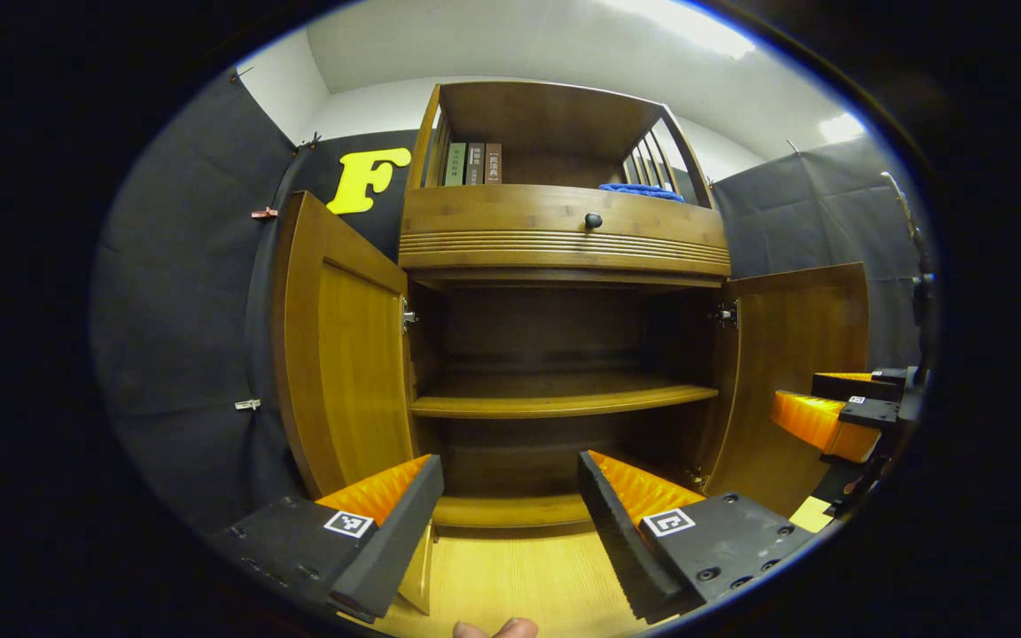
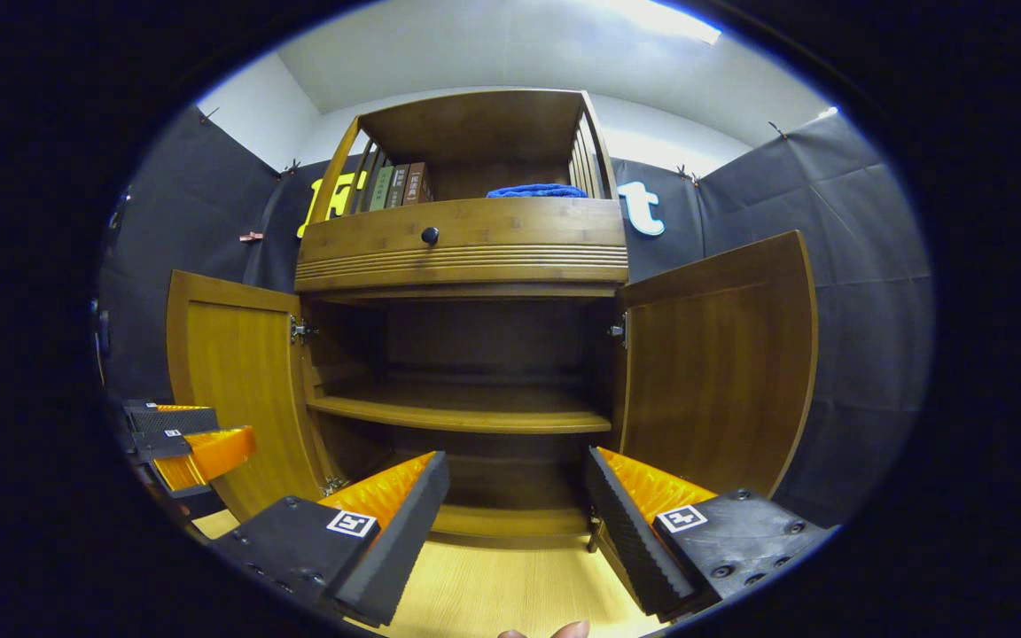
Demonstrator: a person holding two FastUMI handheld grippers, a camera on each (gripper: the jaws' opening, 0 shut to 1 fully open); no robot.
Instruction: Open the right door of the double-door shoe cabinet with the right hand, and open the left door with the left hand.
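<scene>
Standing open: both doors (image 1: 342, 354) (image 2: 714, 354) | tongs (image 1: 510, 523) (image 2: 515, 523) apart, empty

A: How is the left gripper (image 1: 510, 505) built, as seen in the left gripper view?

B: Two wedge-shaped fingers (image 1: 386, 532) are seen, each faced with a ribbed pad. A flat block is fixed behind each finger, and a small square black-and-white marker (image 1: 349, 523) is stuck on top of it. Round screw heads (image 1: 707, 574) are set into the block on one side.

A: And the right gripper (image 2: 515, 509), in the right gripper view?

B: The same make is shown: ribbed wedge fingers (image 2: 630, 532), a square marker (image 2: 682, 518) on each block, and screws (image 2: 736, 495) sunk into the plate.

A: Is anything of the person seen?

B: Fingertips (image 1: 497, 629) are glimpsed at the lower edge.
</scene>
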